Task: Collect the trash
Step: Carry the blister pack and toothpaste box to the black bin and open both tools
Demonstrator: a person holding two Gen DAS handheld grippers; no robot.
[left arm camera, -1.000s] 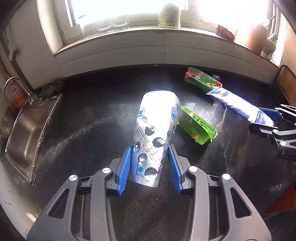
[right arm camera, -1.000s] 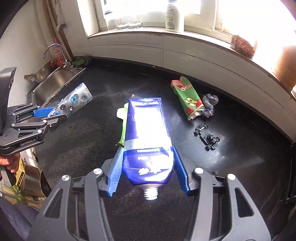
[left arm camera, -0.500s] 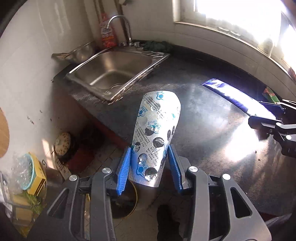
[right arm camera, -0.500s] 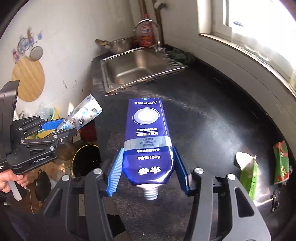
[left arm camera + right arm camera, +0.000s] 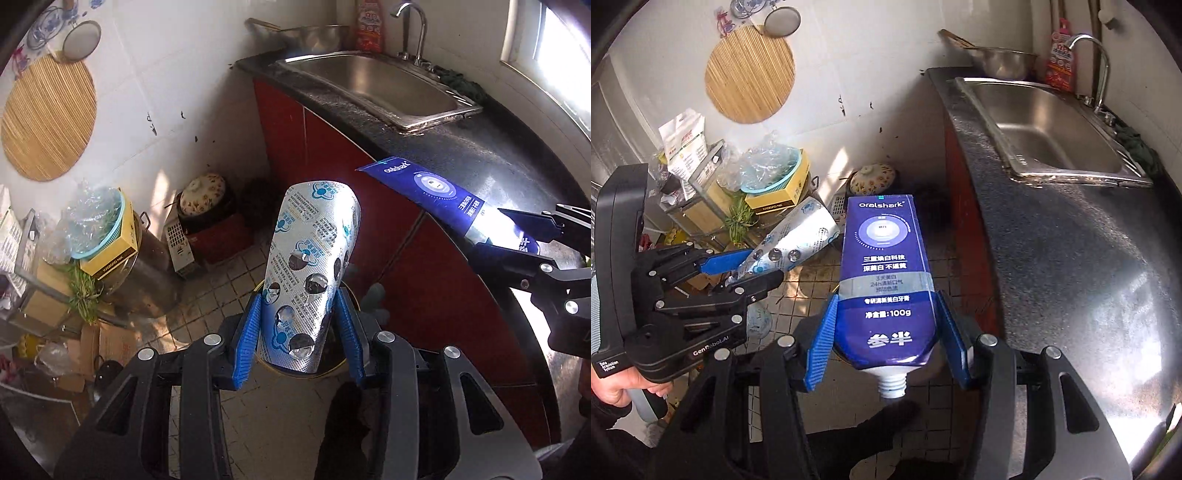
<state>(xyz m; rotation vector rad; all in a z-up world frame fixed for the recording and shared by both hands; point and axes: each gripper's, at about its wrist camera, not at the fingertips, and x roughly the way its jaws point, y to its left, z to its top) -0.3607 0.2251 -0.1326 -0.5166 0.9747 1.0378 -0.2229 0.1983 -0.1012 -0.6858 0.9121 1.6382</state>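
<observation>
A silver pill sheet (image 5: 308, 273) is pinched between the blue pads of the left claw (image 5: 300, 334), its long end pointing forward so that it can fall free on release. Directly beneath that claw a round bin (image 5: 345, 363) is partly seen, mostly hidden by the sheet. A blue toothpaste tube (image 5: 884, 280) is clamped near its open neck by the right claw (image 5: 889, 349), which is held over the tiled floor (image 5: 809, 269) beside the dark counter (image 5: 1071, 258), apparently for dropping next.
</observation>
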